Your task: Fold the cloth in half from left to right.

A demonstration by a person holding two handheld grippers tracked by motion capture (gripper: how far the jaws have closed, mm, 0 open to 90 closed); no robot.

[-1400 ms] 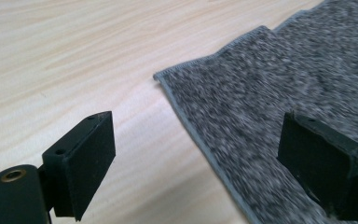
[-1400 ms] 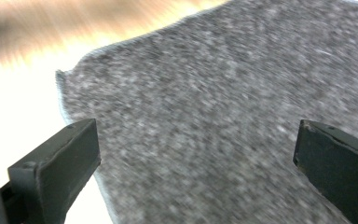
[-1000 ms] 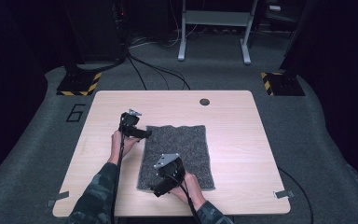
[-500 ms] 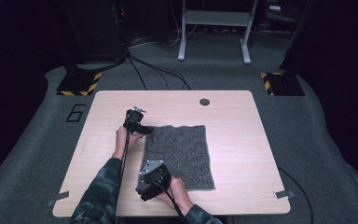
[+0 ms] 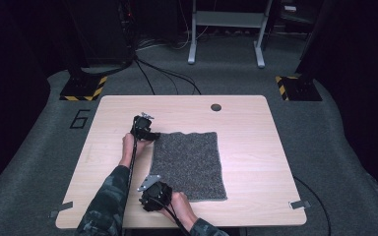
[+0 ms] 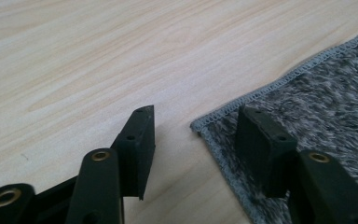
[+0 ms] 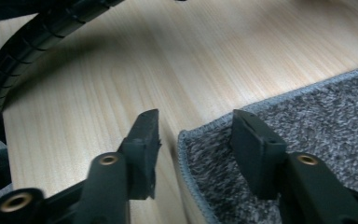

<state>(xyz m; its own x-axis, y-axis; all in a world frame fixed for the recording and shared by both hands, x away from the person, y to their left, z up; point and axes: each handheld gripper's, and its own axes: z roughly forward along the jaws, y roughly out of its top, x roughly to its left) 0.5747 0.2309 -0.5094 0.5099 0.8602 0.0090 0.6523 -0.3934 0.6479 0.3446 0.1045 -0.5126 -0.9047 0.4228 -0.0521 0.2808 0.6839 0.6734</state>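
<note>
Since a second ago the right gripper (image 5: 152,192) has come back off the middle of the grey mat (image 5: 189,164) to its near left corner, and half a second ago it was already close to this spot; the left gripper (image 5: 150,133) has hardly shifted and stays at the mat's far left corner. The mat lies flat on the wooden table (image 5: 256,142), left of centre, its far edge slightly rippled. In the left gripper view the left gripper (image 6: 193,128) stands wide, its jaws straddling the stitched corner of the mat (image 6: 317,107): one jaw over bare table (image 6: 98,56), the other over the pile, the corner tip between them and gripped by neither. In the right gripper view the right gripper (image 7: 196,130) is likewise wide, one jaw over the table (image 7: 168,60), the other over the mat (image 7: 317,116), whose rounded corner sits in the gap. Whether the jaws touch the surface I cannot tell.
</note>
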